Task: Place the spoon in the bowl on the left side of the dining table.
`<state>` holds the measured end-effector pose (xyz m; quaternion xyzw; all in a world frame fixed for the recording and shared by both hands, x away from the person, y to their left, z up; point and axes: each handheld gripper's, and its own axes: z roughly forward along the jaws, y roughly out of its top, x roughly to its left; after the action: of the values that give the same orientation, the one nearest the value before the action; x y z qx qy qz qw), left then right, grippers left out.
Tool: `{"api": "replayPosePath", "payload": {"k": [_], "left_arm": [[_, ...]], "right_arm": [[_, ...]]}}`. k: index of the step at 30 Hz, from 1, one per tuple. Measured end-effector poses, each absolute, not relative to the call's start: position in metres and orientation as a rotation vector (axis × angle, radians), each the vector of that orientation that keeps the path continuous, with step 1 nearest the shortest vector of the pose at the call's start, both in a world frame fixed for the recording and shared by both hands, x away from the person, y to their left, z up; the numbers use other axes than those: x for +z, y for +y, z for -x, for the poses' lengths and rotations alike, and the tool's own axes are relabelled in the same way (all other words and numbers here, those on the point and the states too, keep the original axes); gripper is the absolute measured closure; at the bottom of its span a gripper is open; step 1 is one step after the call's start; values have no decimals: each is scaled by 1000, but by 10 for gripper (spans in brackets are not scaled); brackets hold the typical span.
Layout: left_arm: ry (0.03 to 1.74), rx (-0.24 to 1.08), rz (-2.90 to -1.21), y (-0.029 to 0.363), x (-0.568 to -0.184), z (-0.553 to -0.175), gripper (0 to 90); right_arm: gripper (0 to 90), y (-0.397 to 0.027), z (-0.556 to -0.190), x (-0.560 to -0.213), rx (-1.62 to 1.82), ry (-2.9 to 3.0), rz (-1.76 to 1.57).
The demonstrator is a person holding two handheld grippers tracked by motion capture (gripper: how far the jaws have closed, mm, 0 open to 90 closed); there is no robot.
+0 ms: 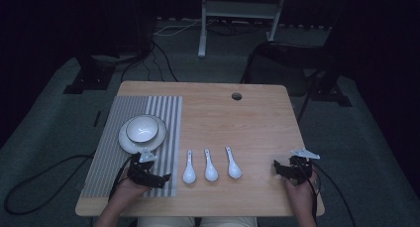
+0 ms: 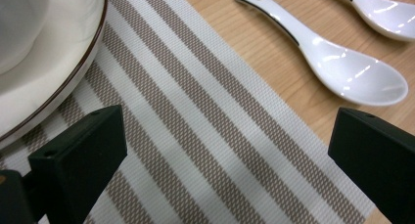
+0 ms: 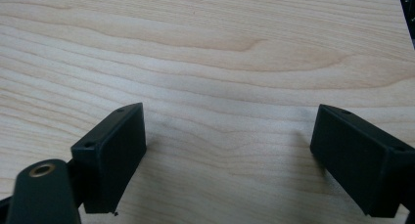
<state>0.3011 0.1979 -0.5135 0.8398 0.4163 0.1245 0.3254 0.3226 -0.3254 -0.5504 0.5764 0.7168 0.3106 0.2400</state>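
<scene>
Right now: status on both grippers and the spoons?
Left gripper open over striped placemat, empty. Right gripper open over bare table, empty. Three white spoons untouched in a row between them. Nothing blocking.

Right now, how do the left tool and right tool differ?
The left tool sits over the striped placemat near the plate; the right tool sits over bare wooden table. The left tool points toward the spoons; the right tool has nothing ahead. Both are open and empty.
</scene>
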Motion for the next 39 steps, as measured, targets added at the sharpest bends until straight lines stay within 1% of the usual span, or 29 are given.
{"api": "replayPosePath", "payload": {"k": [9,25,39], "left_arm": [[1057,314,-2235,182,-511,-310,9],[1056,267,-2248,162,-511,-326,9],[1026,235,-2290,134,-513,-342,9]], "right_arm": [[126,-325,-323,-550,850,1962,-1577],[126,-326,-323,-551,850,1962,-1575],[126,-326,-323,-551,850,1962,-1575]]}}
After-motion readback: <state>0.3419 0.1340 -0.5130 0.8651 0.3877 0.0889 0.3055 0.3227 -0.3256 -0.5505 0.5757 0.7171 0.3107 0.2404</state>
